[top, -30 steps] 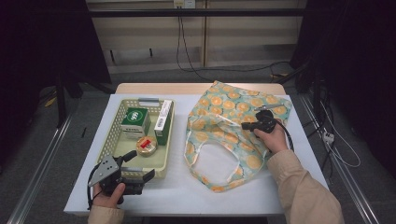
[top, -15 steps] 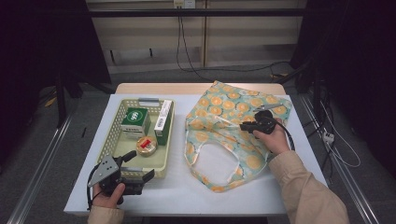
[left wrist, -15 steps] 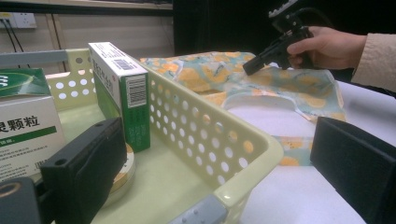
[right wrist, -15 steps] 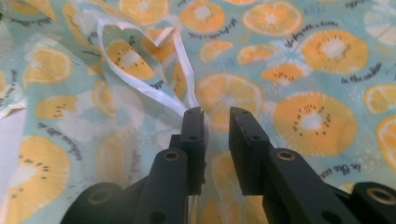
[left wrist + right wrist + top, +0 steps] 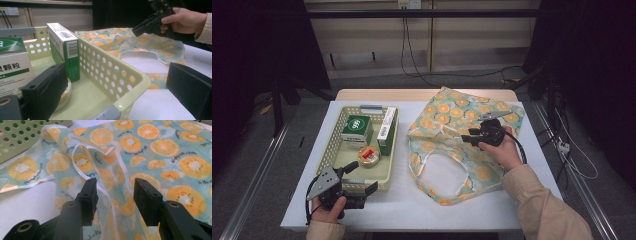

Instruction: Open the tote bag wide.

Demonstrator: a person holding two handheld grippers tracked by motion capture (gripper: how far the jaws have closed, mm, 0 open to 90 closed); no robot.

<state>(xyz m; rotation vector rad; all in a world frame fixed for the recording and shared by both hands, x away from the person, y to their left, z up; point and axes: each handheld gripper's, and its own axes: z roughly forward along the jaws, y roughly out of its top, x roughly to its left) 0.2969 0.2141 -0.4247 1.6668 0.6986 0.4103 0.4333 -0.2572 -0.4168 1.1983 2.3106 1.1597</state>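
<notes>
1. Your right hand-held gripper has edged left, jaws open over the fruit-print bag right of frame centre.
2. Your left hand-held gripper waits open, lower left.

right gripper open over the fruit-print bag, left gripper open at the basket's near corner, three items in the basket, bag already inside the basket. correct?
One thing is wrong: the bag lies flat on the table beside the basket, not inside it, as the high view shows. The rest holds.
</notes>
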